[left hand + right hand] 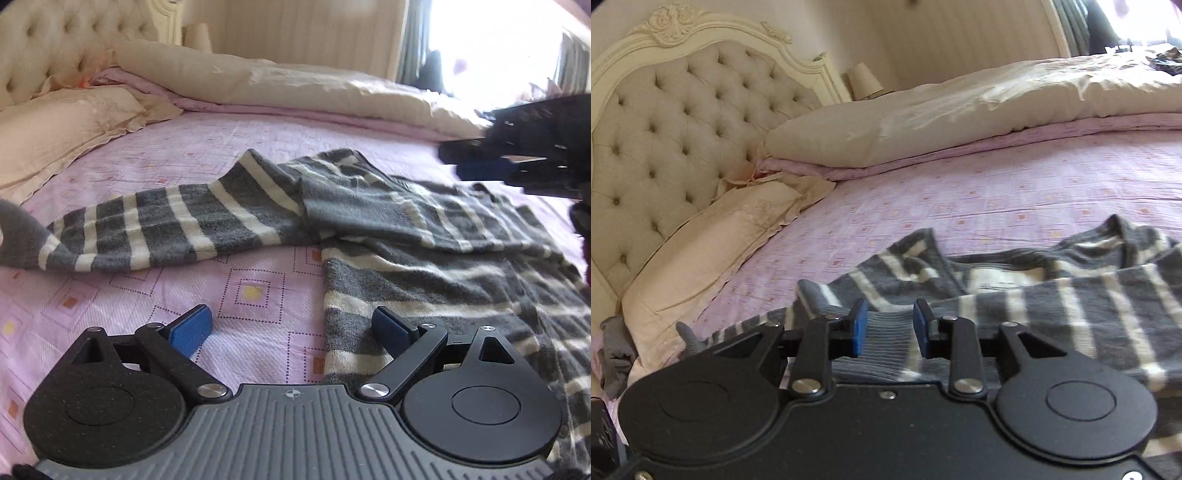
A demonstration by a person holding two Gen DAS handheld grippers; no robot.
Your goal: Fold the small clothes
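A grey sweater with white stripes (406, 258) lies crumpled on the pink patterned bedsheet (258, 288). One sleeve (147, 229) stretches out to the left. My left gripper (291, 330) hovers wide open over the sheet at the sweater's near left edge, holding nothing. My right gripper (465, 162) shows blurred at the right, over the far side of the sweater. In the right wrist view the right gripper (890, 328) stands partly open. The ribbed grey cuff (886, 354) of the sweater (1071, 295) lies in the gap, and the blue pads (858, 328) do not press on it.
A cream pillow (66, 125) lies at the left before the tufted headboard (683, 122). A folded cream duvet (295, 85) runs along the far side of the bed. A small grey cloth (613, 347) sits at the bed's left edge. A bright window (498, 48) is at the back right.
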